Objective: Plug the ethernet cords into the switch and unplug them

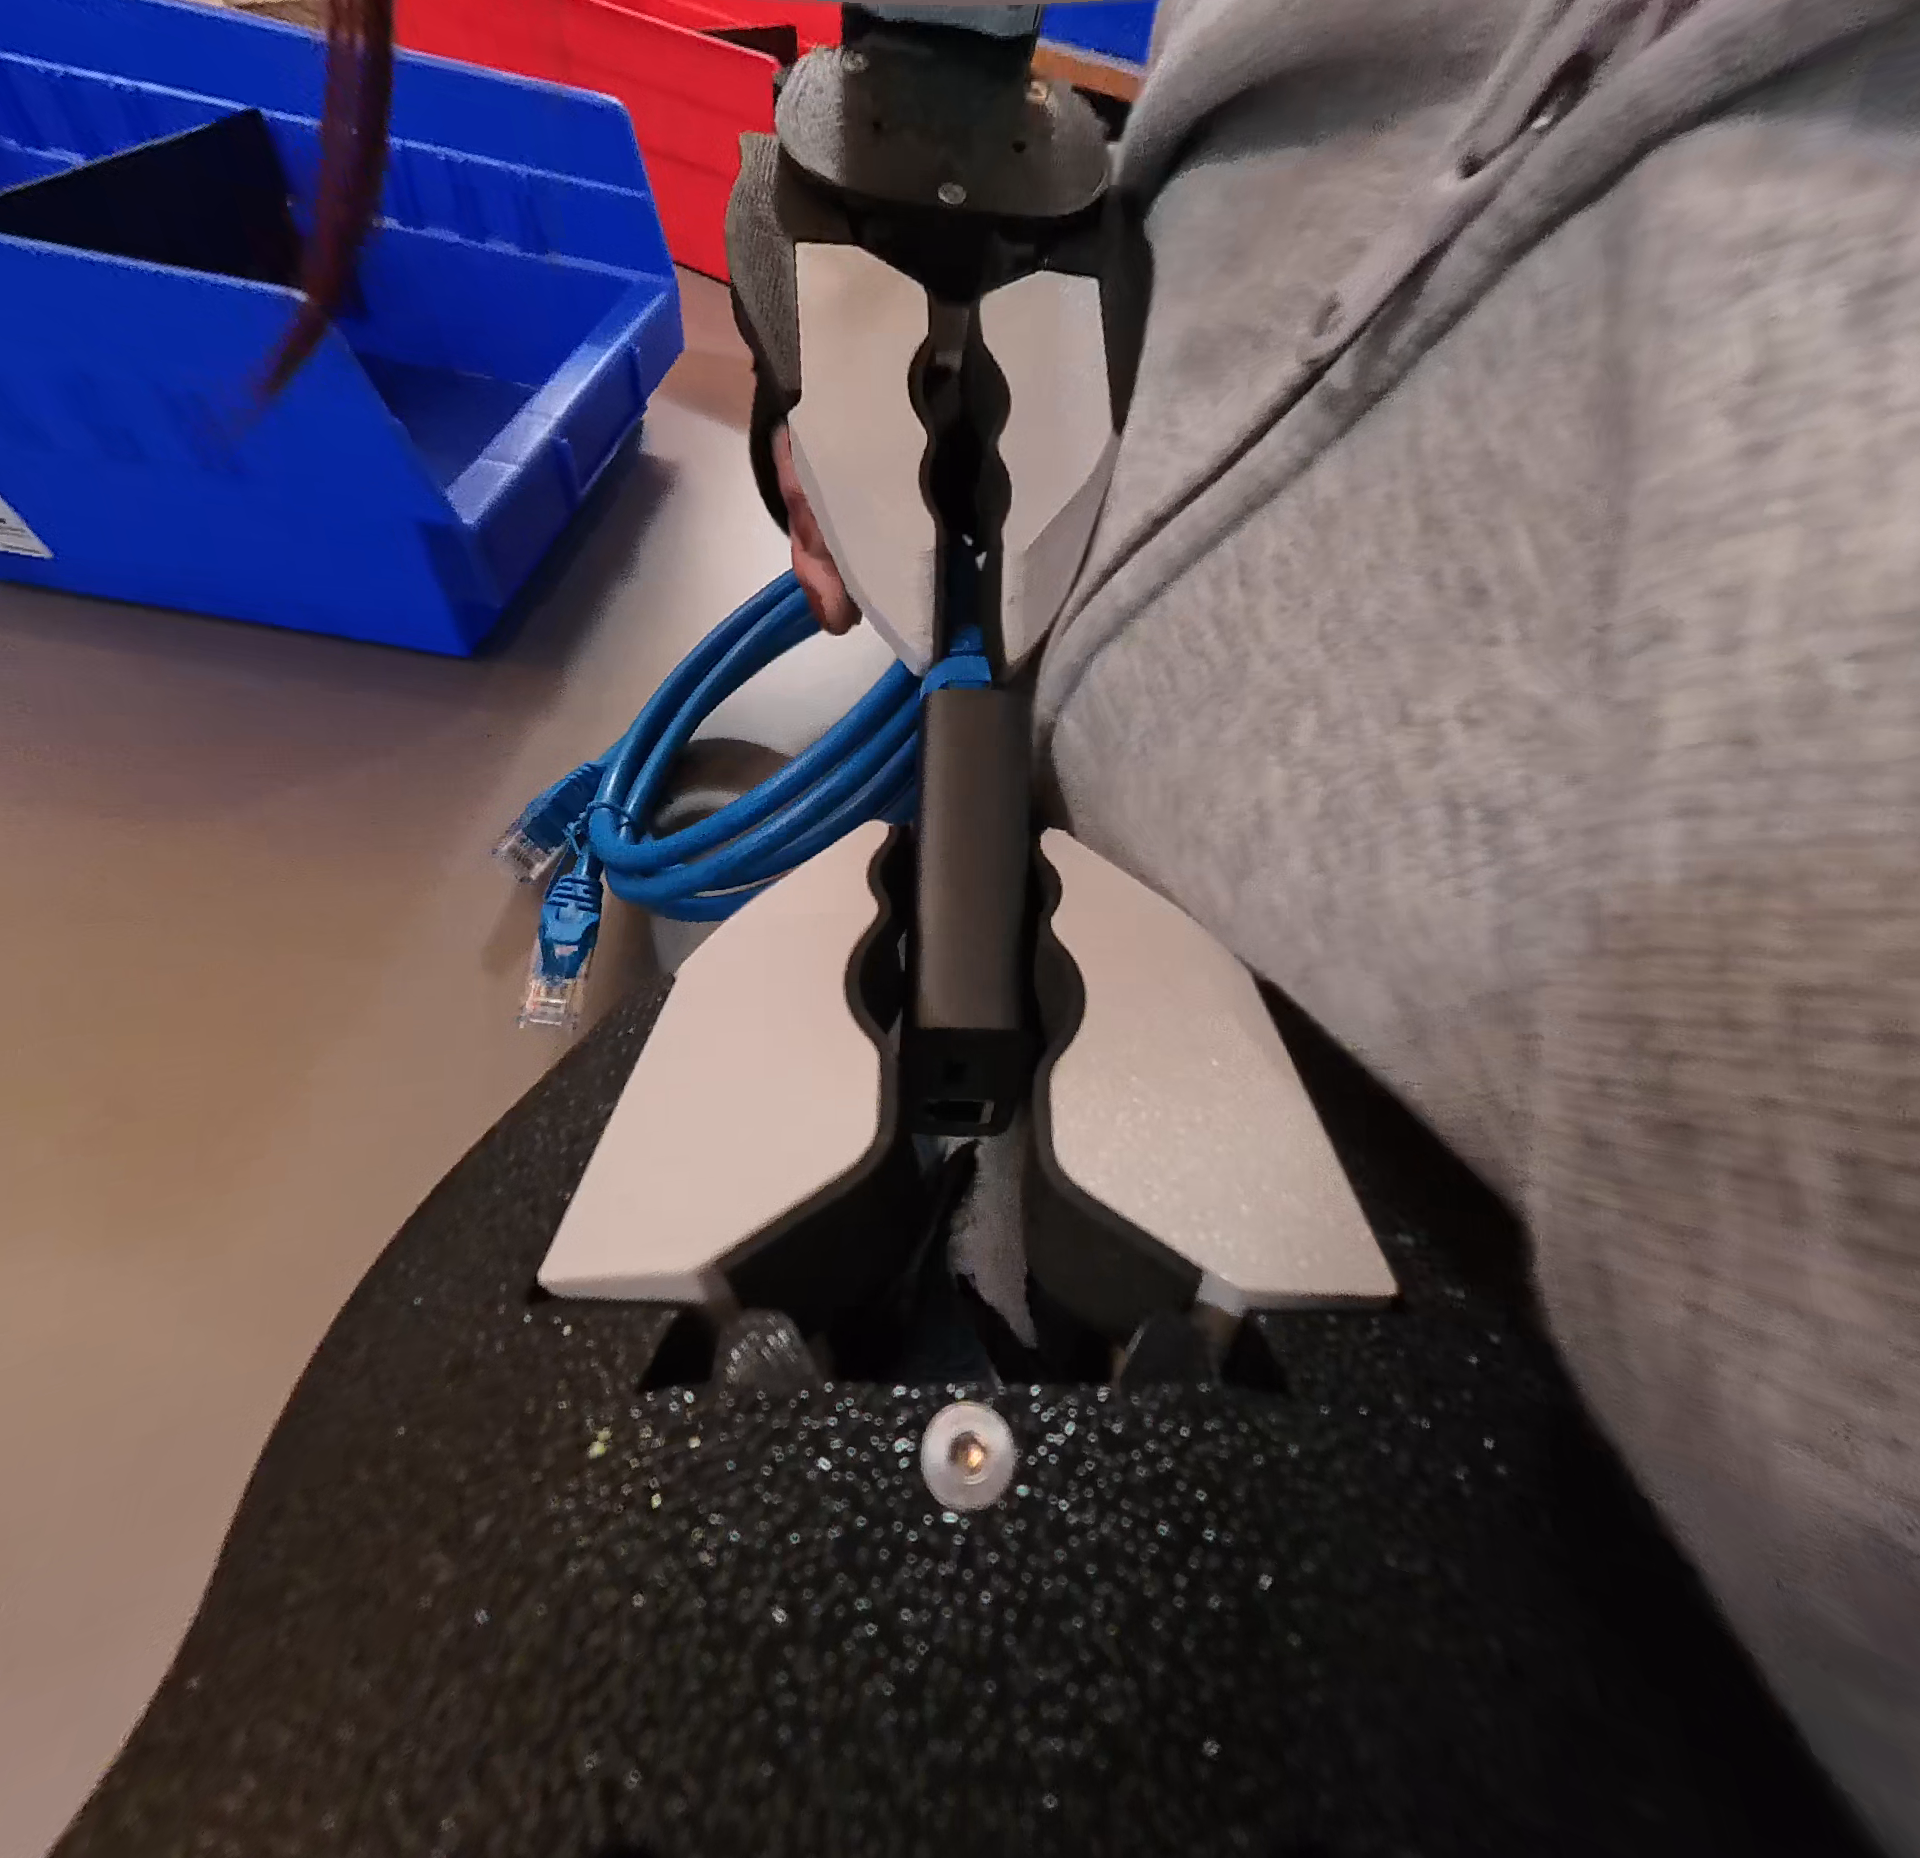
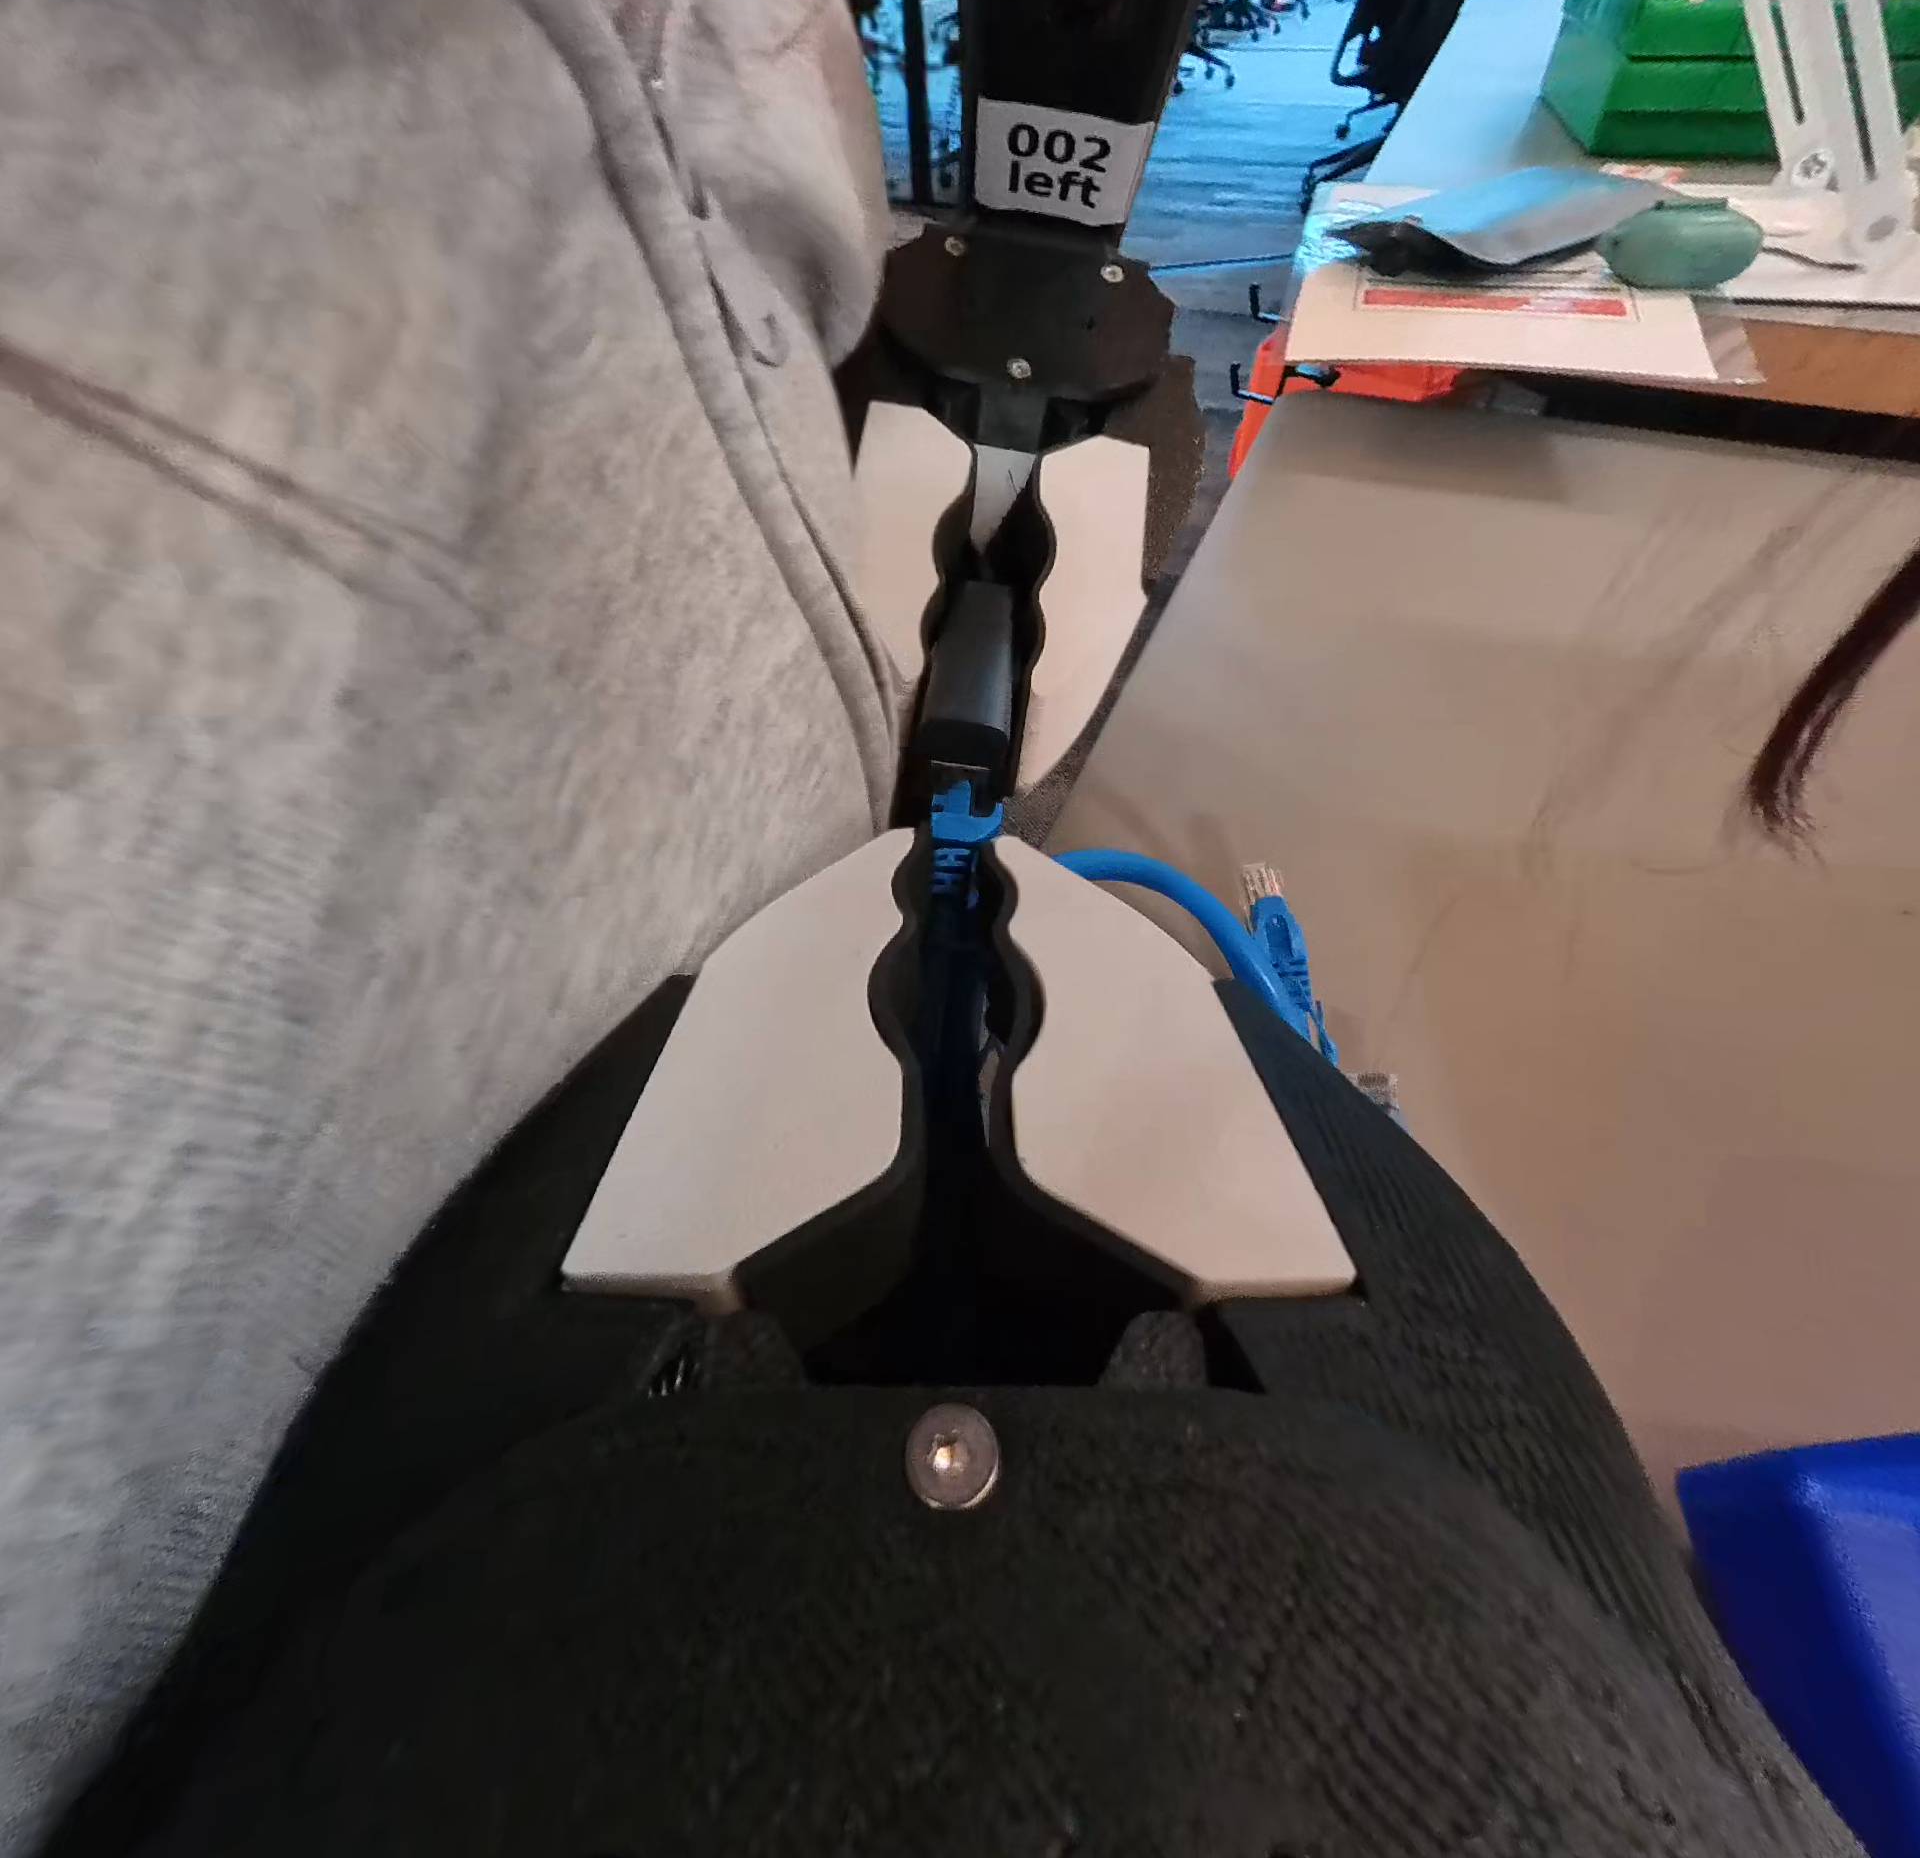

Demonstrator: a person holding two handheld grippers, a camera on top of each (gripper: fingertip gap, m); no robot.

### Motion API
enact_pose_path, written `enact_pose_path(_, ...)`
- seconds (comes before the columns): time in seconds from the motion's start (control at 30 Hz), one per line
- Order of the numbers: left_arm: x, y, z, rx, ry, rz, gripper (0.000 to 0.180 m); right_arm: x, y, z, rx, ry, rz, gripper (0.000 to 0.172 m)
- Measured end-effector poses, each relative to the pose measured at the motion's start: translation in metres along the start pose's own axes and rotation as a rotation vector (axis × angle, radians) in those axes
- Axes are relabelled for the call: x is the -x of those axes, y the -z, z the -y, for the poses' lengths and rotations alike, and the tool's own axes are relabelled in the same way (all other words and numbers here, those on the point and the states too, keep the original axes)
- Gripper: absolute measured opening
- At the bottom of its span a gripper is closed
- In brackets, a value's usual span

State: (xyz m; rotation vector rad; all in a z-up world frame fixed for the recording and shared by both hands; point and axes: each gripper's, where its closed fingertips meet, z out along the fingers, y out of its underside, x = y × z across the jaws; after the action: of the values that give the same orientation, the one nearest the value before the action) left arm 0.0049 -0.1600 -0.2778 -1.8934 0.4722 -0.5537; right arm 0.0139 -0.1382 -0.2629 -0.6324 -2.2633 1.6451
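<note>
In the left wrist view, my left gripper (image 1: 966, 842) is shut on a slim black switch (image 1: 966, 873) and holds it lengthwise in the air above the table. My right gripper (image 1: 964, 655) faces it from the far end. In the right wrist view, my right gripper (image 2: 948, 858) is shut on the blue boot of an ethernet plug (image 2: 954, 868). The plug's front end sits in the port at the switch's (image 2: 971, 665) near end. The left gripper (image 2: 966, 769) shows behind it. The rest of the blue cord (image 1: 727, 769) hangs as a tied coil to the left, with two loose plugs (image 1: 556, 935).
A person in a grey hoodie (image 1: 1507, 665) stands close behind both grippers. Blue bins (image 1: 312, 354) and a red bin (image 1: 623, 73) sit at the back left of the beige table (image 1: 208, 873). A blue bin (image 2: 1818, 1652) is near my right gripper. A neighbouring table holds a green box (image 2: 1662, 63). My left and right fingertips are right by each other.
</note>
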Motion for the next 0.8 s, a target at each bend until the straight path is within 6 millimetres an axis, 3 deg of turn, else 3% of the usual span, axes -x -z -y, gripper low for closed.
enact_pose_path(0.23,0.012,-0.011,0.006,0.073,-0.028,0.074,0.020,-0.009,-0.005,-0.009,0.122,-0.004,0.001,0.025)
enact_pose_path(0.47,0.017,-0.019,0.009,0.118,0.035,0.144,0.020,-0.016,-0.004,-0.019,0.335,0.090,-0.091,0.021)
enact_pose_path(0.8,0.013,-0.026,0.011,0.226,-0.049,0.206,0.020,-0.015,0.001,-0.032,0.616,0.197,-0.131,0.022)
